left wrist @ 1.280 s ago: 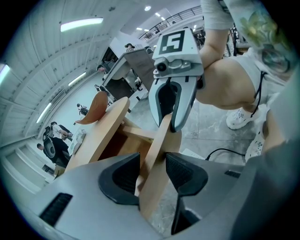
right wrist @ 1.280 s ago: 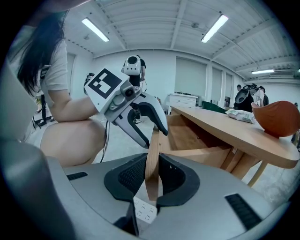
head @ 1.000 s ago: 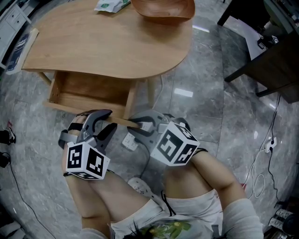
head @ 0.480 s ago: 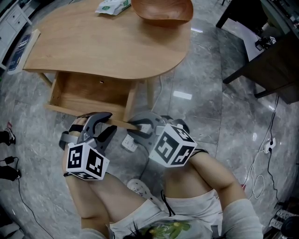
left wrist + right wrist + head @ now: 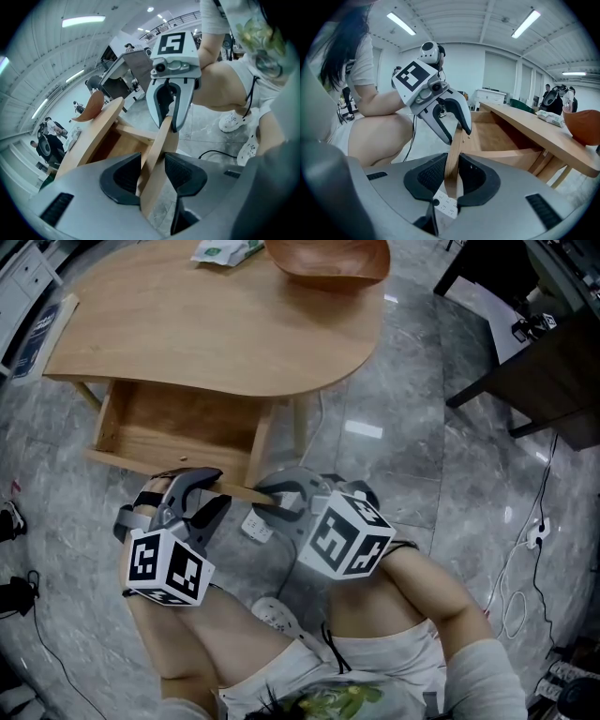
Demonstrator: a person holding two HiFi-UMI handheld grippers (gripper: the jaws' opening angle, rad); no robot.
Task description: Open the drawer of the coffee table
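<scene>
**Head view: two grippers closed on the front board of a pulled-out drawer**

At the left of the head view, a light wooden coffee table [image 5: 216,324] is seen from above. A drawer [image 5: 178,423] is drawn out from under its near edge, so that the drawer's wooden floor is shown. Along the drawer's near side runs its front board [image 5: 141,463], seen edge-on.

Toward the right end of that board, the left gripper [image 5: 223,487] is set with one jaw on each face of the wood. In the left gripper view its dark pads are seen pressed against the board, standing fairly wide apart, with the board crossing between them at a slant.

Just to the right, at the board's end, the right gripper [image 5: 261,501] is closed on the same board. In the right gripper view its pads are seen narrowly spaced and flat against both faces. The two grippers are pointed toward each other, tips nearly meeting.

A white power strip [image 5: 258,524] is seen on the grey marble floor [image 5: 394,427] just below them. At the table's far edge a wooden bowl [image 5: 328,259] is placed. At the far right, dark furniture [image 5: 544,362] is seen.
</scene>
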